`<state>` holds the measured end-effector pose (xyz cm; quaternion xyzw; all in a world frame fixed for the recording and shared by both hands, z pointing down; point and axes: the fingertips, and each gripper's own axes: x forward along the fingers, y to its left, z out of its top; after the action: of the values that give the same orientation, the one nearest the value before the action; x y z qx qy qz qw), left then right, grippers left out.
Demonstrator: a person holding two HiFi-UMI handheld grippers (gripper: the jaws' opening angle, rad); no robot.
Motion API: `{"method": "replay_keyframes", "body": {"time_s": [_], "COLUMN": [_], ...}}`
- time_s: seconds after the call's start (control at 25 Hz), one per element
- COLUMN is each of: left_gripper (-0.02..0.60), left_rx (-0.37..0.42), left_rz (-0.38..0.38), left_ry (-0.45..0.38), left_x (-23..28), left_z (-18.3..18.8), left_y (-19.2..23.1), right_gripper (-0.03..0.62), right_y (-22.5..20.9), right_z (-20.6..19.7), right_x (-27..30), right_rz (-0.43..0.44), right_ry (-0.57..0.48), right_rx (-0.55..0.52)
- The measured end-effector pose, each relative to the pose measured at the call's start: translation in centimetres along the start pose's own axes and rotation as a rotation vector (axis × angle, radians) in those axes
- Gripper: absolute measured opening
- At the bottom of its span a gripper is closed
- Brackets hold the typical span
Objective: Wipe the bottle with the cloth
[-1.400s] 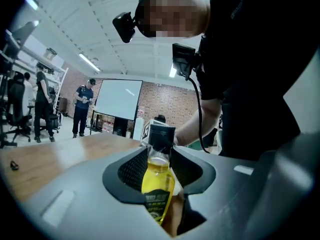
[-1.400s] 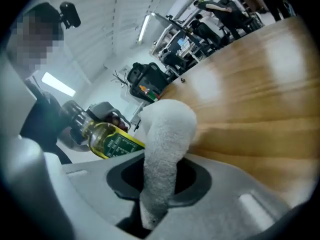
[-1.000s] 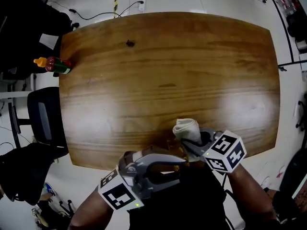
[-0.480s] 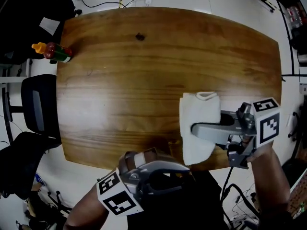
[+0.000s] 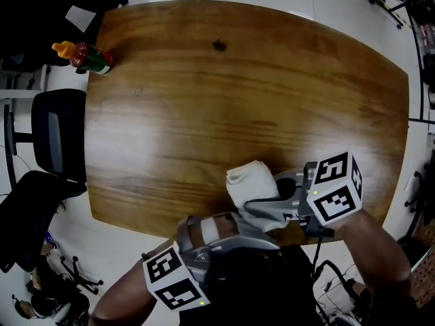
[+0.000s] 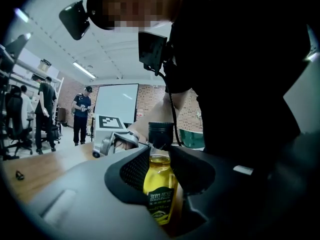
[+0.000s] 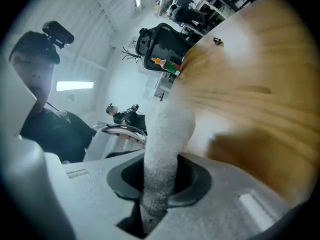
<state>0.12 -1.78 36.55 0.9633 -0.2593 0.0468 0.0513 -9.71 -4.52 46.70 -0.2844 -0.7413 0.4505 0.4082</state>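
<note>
Down at the near edge of the broad wooden table (image 5: 238,100), the person has both tools close together in front of their body. From where I stand, the left gripper (image 6: 160,160) has a small clear bottle of yellow oil (image 6: 160,186) between its fingers (image 6: 131,171). The dark meshed pads are clenched on the bottle's sides, and its black cap (image 6: 161,132) shows above them. The right gripper (image 7: 161,181) is just beyond it, over the table edge. Its fingers (image 7: 222,201) are clamped on a white terry cloth (image 7: 165,144) that sticks out past them in a thick bunched roll. That bunch sits right beside the left gripper's tips, but I cannot tell whether it touches the bottle. At the far left corner of the table is a red sauce bottle with a yellow-orange cap (image 5: 85,54), and a small dark object (image 5: 219,45) lies near the far edge. A black office chair (image 5: 58,138) stands off the table's left side. A person in dark clothes (image 6: 81,111) stands at the far end of the room.
</note>
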Motion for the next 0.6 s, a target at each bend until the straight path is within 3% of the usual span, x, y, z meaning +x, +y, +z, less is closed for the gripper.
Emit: {"method": "replay_keyframes", "body": {"time_s": [0.2, 0.6], "left_gripper": [0.149, 0.149], "left_rx": [0.004, 0.024], "left_rz": [-0.006, -0.015], "left_ry": [-0.012, -0.011], "left_x": [-0.1, 0.1], "left_z": [0.0, -0.2], "left_y": [0.1, -0.4], "right_gripper": [0.074, 0.074], "right_y": [-2.3, -4.6], "right_z": [-0.9, -2.0], "right_x": [1.0, 2.0], "right_rz": [-0.091, -0.352], "right_ry": [0.032, 0.112], "right_rx": [-0.080, -0.422]}}
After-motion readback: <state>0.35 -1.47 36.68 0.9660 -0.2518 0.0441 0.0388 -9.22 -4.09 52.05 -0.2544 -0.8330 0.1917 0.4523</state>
